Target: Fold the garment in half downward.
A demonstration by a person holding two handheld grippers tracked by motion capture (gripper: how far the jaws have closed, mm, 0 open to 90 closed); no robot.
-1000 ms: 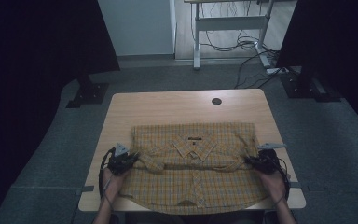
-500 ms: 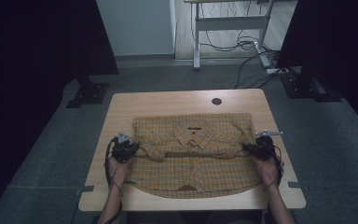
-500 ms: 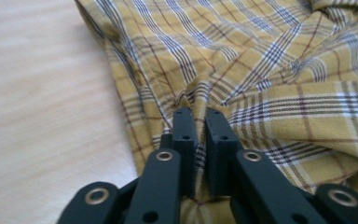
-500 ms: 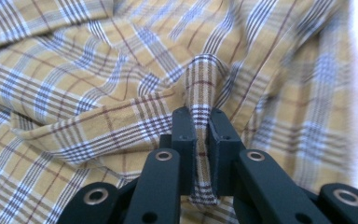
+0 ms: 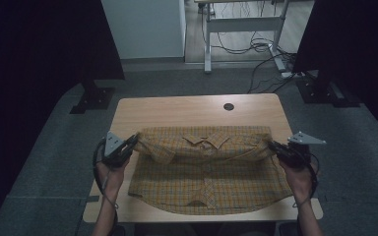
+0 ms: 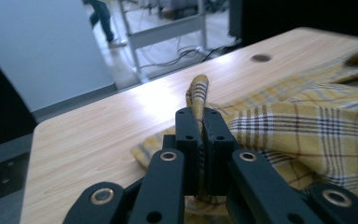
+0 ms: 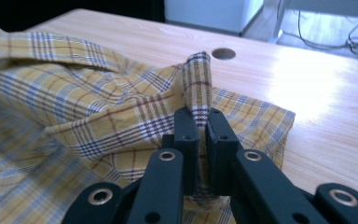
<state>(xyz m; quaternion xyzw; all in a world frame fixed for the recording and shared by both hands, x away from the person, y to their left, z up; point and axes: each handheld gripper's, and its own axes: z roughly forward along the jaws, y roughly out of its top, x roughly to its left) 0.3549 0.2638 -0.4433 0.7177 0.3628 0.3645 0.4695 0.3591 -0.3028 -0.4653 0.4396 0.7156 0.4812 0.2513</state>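
Note:
A yellow plaid shirt (image 5: 206,179) lies face up on the wooden table (image 5: 177,110), collar toward the far side. My left gripper (image 5: 132,143) is shut on the shirt's left shoulder edge, and a fold of cloth (image 6: 196,93) sticks up between its jaws (image 6: 203,116). My right gripper (image 5: 272,146) is shut on the right shoulder edge, with a pinch of plaid fabric (image 7: 196,74) held between its jaws (image 7: 202,116). The top of the shirt is lifted and stretched between the two grippers. Its hem rests near the table's front edge.
A round cable hole (image 5: 229,106) sits in the far part of the table. Beyond the table stand a desk frame (image 5: 241,24) with loose cables and a white wall panel (image 5: 145,29). Black stand bases (image 5: 93,96) flank the table on grey floor.
Both grippers have risen and moved away from the person, lifting the shirt's shoulders off the table. The shirt has slid farther onto the table, its hem pulled up from the front edge.

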